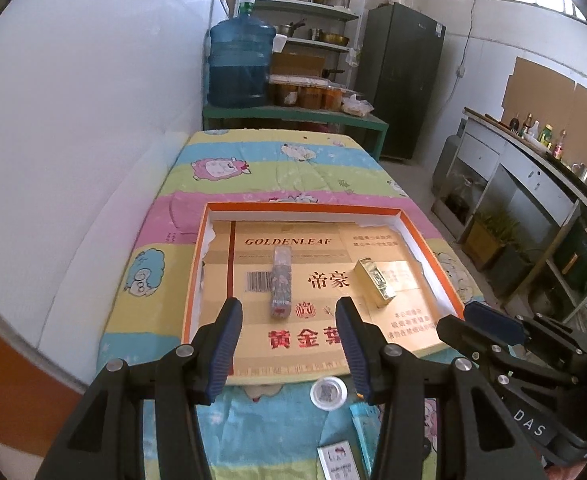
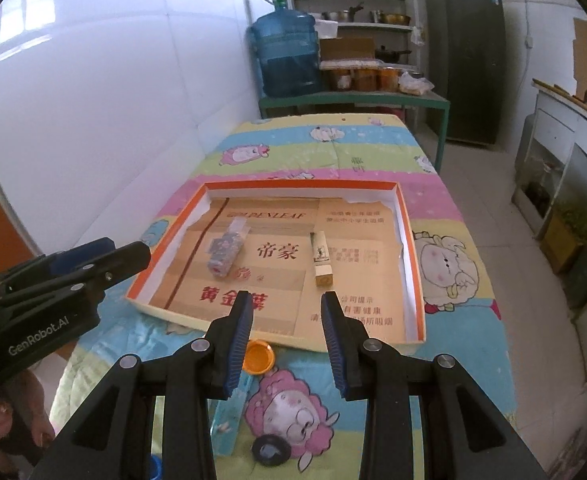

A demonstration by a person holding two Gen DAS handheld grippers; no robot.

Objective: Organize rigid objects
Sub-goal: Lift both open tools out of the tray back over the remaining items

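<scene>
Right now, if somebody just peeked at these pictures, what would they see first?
Probably the big orange-rimmed tray lying in the middle of the cartoon sheep cloth, lined with golden cardboard. Two things lie in it: a patterned tube on the left and a small gold box to its right. Behind the table, a big blue water jug sits on a green bench.

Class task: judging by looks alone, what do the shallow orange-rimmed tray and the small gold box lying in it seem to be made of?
Orange-rimmed tray: likely cardboard, with thin folded white walls and torn paper lining; matte. Gold box: probably foil-coated card, with sharp edges and a shiny metallic glint; solid metal cannot be ruled out.
</scene>
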